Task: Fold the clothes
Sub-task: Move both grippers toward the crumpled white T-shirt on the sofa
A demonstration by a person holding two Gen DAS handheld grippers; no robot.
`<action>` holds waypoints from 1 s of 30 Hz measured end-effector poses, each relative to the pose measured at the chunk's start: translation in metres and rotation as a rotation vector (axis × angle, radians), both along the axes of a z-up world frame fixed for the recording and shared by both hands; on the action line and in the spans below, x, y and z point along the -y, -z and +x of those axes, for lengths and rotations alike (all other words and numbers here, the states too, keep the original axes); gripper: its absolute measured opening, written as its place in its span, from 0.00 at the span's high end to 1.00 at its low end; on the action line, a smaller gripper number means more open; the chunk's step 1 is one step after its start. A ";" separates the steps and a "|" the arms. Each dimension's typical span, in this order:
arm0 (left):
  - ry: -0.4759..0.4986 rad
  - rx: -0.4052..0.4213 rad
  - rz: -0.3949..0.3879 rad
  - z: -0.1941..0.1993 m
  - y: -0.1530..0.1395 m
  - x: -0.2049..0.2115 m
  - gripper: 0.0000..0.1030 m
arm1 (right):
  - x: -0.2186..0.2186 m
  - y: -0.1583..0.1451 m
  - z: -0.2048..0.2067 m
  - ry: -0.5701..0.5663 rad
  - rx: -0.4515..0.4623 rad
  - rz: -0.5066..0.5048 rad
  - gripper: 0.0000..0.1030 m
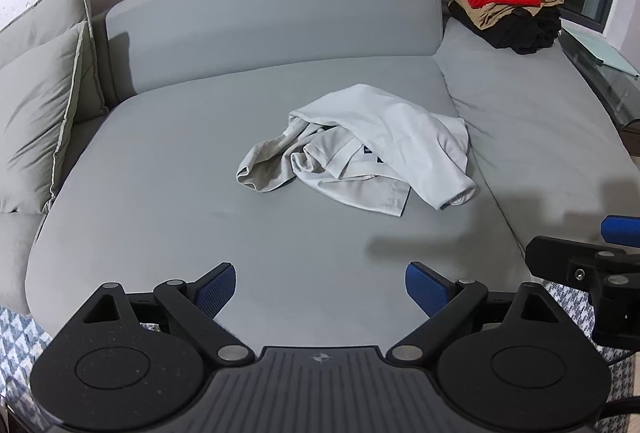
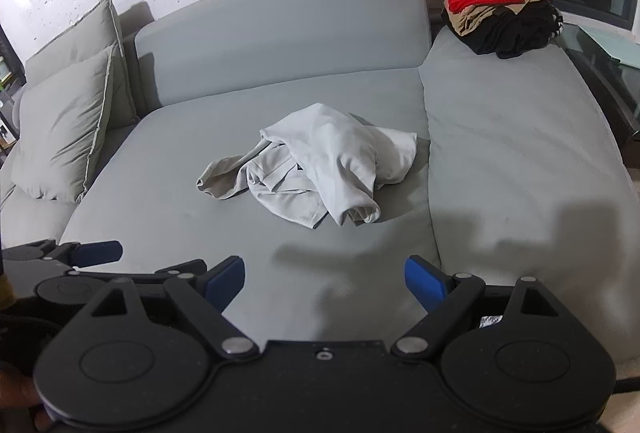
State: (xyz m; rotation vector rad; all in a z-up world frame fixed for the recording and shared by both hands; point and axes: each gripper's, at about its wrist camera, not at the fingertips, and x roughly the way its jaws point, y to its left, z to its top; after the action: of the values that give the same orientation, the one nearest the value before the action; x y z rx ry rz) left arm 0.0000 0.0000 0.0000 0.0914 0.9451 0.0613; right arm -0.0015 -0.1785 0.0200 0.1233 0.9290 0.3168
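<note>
Straight ahead of both grippers, the white shirt (image 1: 360, 145) is lying crumpled on the sofa (image 1: 200, 173), still unfolded. Left gripper (image 1: 320, 287) and right gripper (image 2: 324, 281) are hovering spread wide, empty; folded stack (image 1: 508, 1) is sitting far right.

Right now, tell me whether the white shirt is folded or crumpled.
Crumpled. The white shirt lies bunched in a heap on the grey sofa, sleeve and collar twisted over each other.

No legible text anywhere; the dark tag (image 1: 372, 153) inside the crumpled pale shirt (image 1: 360, 149) is too small to read.
</note>
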 end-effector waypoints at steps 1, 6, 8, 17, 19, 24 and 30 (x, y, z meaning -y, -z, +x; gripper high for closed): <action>-0.003 0.001 0.002 0.000 0.000 0.000 0.09 | 0.000 0.001 0.000 0.001 -0.001 -0.003 0.15; -0.007 0.011 0.017 -0.005 0.002 0.007 0.09 | -0.003 0.003 0.002 0.006 -0.009 -0.018 0.15; -0.009 0.008 -0.012 -0.009 0.003 0.000 0.09 | -0.004 0.005 0.002 0.008 -0.012 -0.024 0.15; -0.005 -0.025 -0.032 -0.001 0.007 -0.007 0.09 | -0.006 0.007 0.002 0.004 -0.022 -0.032 0.15; -0.008 -0.027 -0.032 -0.001 0.008 -0.008 0.09 | -0.006 0.008 0.003 0.004 -0.026 -0.032 0.15; -0.014 -0.033 -0.035 -0.001 0.010 -0.009 0.09 | -0.006 0.010 0.004 0.002 -0.029 -0.025 0.15; -0.013 -0.037 -0.034 -0.001 0.011 -0.008 0.09 | -0.006 0.010 0.004 -0.001 -0.034 -0.022 0.15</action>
State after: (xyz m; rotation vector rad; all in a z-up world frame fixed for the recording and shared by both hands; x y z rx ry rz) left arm -0.0015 0.0084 -0.0107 0.0550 0.9839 0.0559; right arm 0.0025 -0.1726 0.0099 0.1082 0.9663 0.3060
